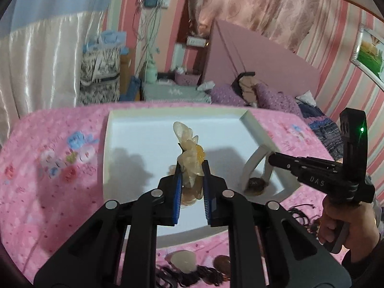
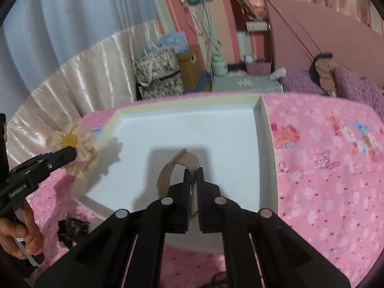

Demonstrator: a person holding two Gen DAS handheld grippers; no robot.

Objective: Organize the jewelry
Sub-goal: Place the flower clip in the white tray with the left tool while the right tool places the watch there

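A white shallow tray (image 1: 124,141) lies on a pink floral cloth. My left gripper (image 1: 192,168) is shut on a cream fabric flower with a yellow centre (image 1: 189,158) and holds it over the tray's middle; the flower also shows in the right wrist view (image 2: 72,148) at the tray's left edge. My right gripper (image 2: 194,171) is shut on a beige watch strap (image 2: 168,170) over the tray (image 2: 187,112). In the left wrist view the right gripper (image 1: 270,158) holds the strap loop (image 1: 252,165) with the brown watch face (image 1: 255,184) near the tray's right corner.
On the cloth in front of the tray lie a pale stone pendant (image 1: 184,260), a brown bead (image 1: 222,262) and dark cords (image 1: 302,213). A dark tangled piece (image 2: 72,228) lies left of the tray. A bed, bags and a nightstand stand behind.
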